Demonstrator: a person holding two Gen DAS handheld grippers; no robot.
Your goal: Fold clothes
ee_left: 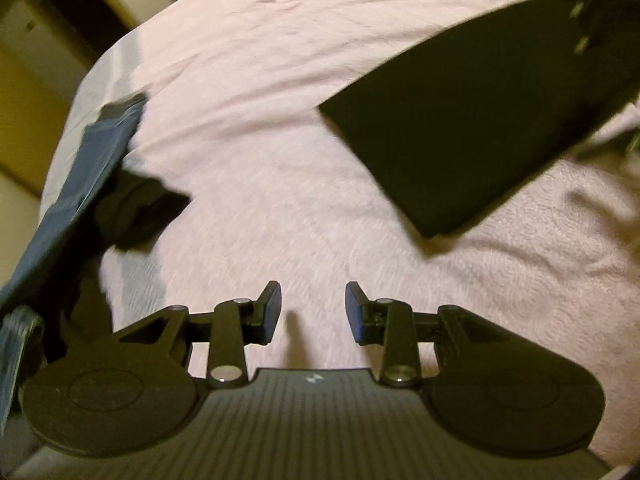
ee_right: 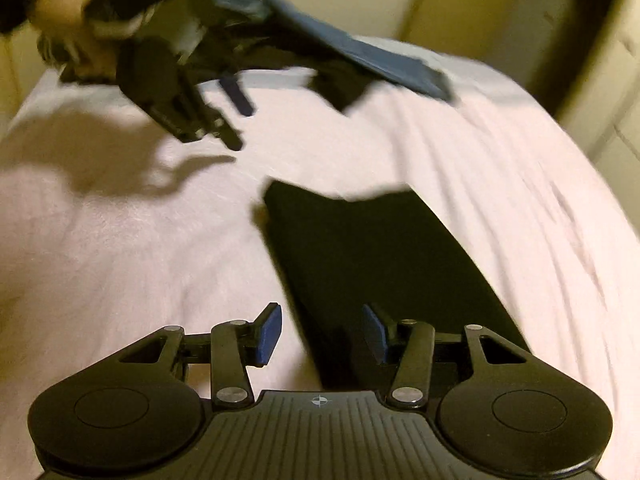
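A folded black garment (ee_left: 460,120) lies flat on the pale pink bedspread (ee_left: 260,100), at the upper right of the left wrist view. My left gripper (ee_left: 313,312) hovers open over bare bedspread, well short of it. In the right wrist view the same black garment (ee_right: 380,264) runs from the centre down under my right gripper (ee_right: 322,330), which is open just above its near end, nothing between the fingers. The left gripper (ee_right: 236,120) shows there at upper left, open, held by a hand (ee_right: 68,12).
A blue garment (ee_left: 80,176) and a crumpled dark piece (ee_left: 136,212) lie at the bed's left edge; in the right wrist view the blue garment (ee_right: 384,60) sits at the far edge. Cream walls and cupboard doors (ee_right: 520,12) stand beyond the bed.
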